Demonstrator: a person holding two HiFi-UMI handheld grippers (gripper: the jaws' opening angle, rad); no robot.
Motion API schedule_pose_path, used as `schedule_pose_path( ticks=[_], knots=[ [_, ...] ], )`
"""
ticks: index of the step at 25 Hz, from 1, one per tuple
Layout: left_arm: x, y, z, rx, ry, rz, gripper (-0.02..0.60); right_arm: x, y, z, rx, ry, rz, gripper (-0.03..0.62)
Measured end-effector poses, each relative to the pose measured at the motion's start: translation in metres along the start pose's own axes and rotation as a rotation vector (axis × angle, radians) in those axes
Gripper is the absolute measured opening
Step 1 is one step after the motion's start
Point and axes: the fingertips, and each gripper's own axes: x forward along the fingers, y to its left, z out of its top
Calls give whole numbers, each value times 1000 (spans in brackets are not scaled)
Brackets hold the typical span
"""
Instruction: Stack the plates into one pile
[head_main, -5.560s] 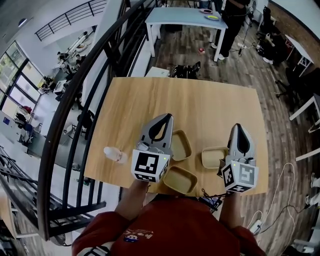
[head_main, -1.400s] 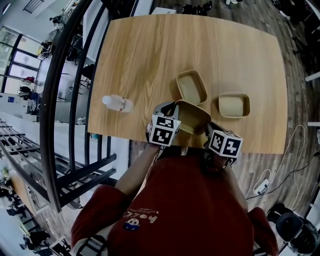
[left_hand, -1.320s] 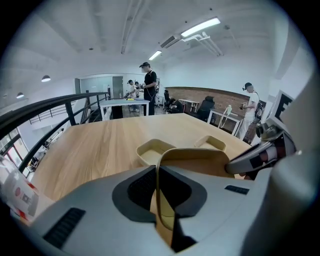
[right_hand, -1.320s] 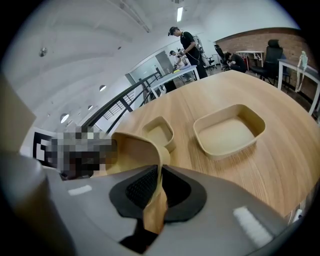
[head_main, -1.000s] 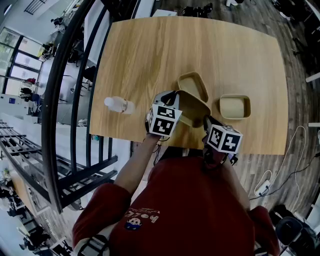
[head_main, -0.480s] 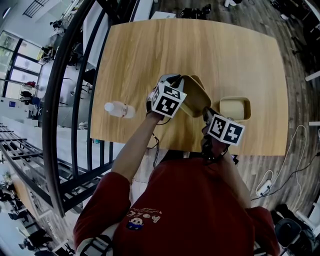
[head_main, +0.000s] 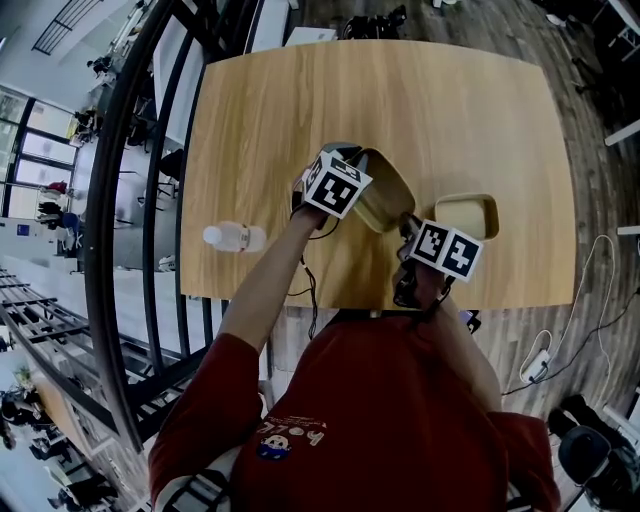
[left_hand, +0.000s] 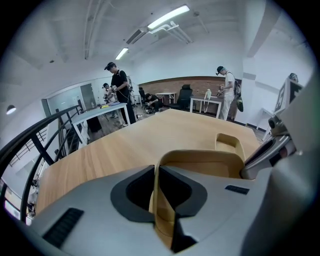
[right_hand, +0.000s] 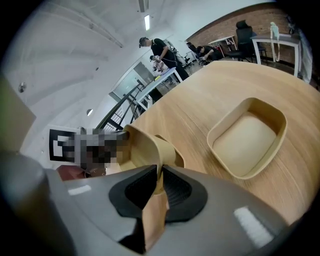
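Two grippers share one tan plate (head_main: 385, 195), which sits tilted over the near half of the wooden table (head_main: 290, 100). The left gripper (left_hand: 155, 175) is at the plate's 9 o'clock edge. In the left gripper view its jaws stand almost together, with the thin rim of the plate pinched between the dark pads and the tan wall curving away ahead of them. The right gripper (right_hand: 159, 176) holds the same plate from about 5 o'clock. Its jaws have just been opening a little, yet the right gripper view shows the rim caught between the pads, pressed on both sides, and the plate rising toward 10 o'clock. Just past the held plate in that view a further tan rim (right_hand: 175, 150) peeks out. How much of that piece lies beneath cannot be told. A separate plate (head_main: 465, 215) lies flat on the wood at 3 o'clock from the held one, just beyond the right gripper and apart from the plate in the air. A clear plastic bottle (head_main: 235, 237) lies on its side near the table's edge at 8 o'clock from the left gripper, well apart from the plates.
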Motion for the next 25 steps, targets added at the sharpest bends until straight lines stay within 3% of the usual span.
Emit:
schedule_pose_path(
  ticks=[11, 25],
  knots=[
    [32, -6, -11, 78, 95, -63, 34, 13, -11, -13, 135, 28, -16, 52],
    [49, -11, -22, 99, 133, -84, 38, 16, -22, -15, 147, 26, -55, 52]
  ],
)
